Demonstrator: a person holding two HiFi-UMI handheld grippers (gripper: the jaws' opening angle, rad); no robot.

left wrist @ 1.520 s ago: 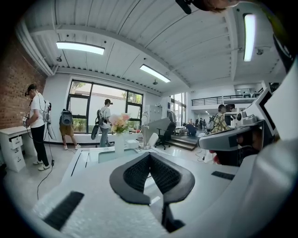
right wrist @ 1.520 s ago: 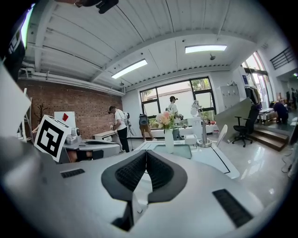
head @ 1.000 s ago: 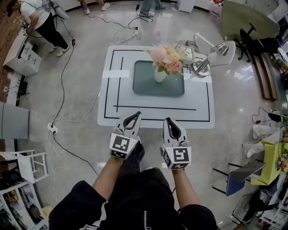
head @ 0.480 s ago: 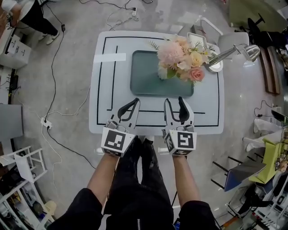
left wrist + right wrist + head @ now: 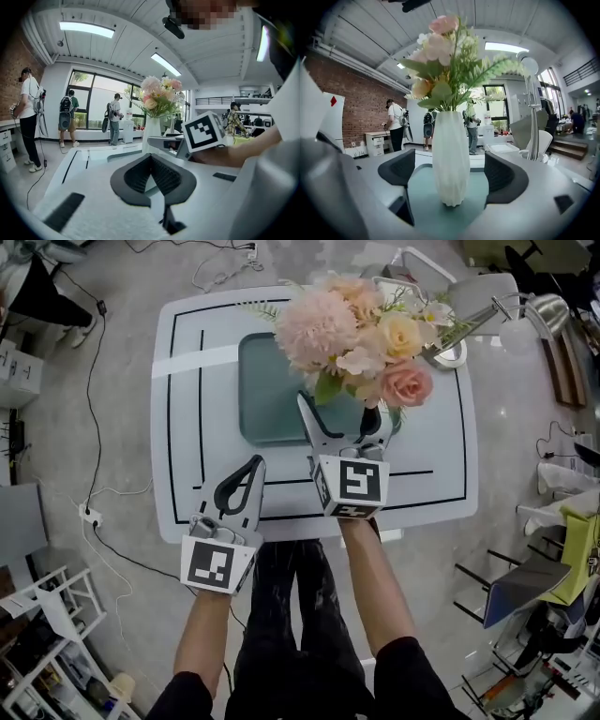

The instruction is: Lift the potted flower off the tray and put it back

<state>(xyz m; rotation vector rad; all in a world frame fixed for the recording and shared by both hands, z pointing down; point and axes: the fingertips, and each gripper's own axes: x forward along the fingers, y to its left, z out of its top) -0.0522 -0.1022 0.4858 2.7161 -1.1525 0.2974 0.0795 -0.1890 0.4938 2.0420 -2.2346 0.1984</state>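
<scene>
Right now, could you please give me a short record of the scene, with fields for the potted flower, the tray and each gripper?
potted flower: white vase with pink and yellow blooms, upright
stands on: green tray, which lies on the white table
right gripper: open, jaws have just been opening; the vase is between them and the pads are not touching it
left gripper: jaws together, nothing held, over the near part of the table
task step: flower not yet lifted
</scene>
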